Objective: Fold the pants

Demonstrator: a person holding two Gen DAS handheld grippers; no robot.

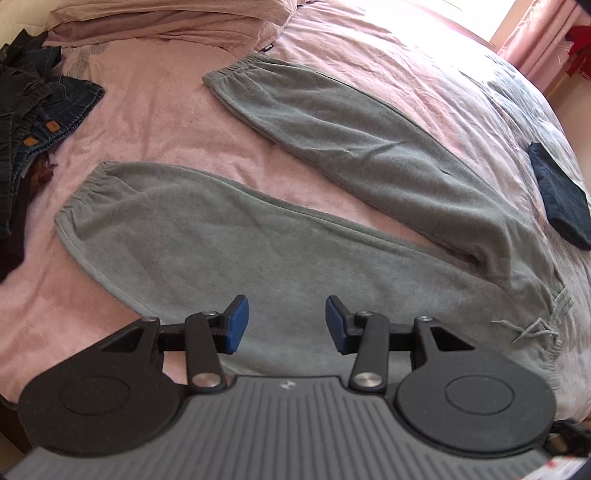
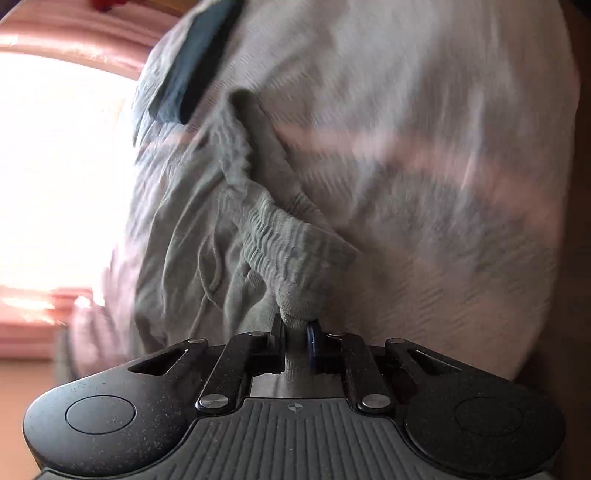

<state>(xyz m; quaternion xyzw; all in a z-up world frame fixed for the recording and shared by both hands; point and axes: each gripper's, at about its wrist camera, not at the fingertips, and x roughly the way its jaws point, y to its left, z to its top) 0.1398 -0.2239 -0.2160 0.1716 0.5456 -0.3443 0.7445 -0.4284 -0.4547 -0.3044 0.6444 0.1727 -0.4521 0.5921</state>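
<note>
Across the bed, under its pink cover, the grey pants lay spread almost from edge to edge, and they were the largest thing before me. Both legs ran away from my left tongs toward the far side, parted in a V, with a strip of pink cover between them; each ended in a gathered cuff. The crotch and waist lay close to me on the right, where the loose drawstring trailed over the fabric.

Pillows were stacked at the far edge of the bed. A heap of dark jeans sat at the left edge, well apart from the grey legs. A small folded dark garment rested on the right side of the bed, near the outer leg but not touching it.

My left tongs hung over the near leg, partly open, the blue pads apart with nothing between them and no cloth pinched.

My right tongs were clamped tight on the waistband of the pants, a bunched fold of ribbed grey fabric squeezed between the fingers. From there the waist rose in wrinkles, lifted off the cover. That view was heavily smeared, so I could make out little beyond the dark garment and a bright window.
</note>
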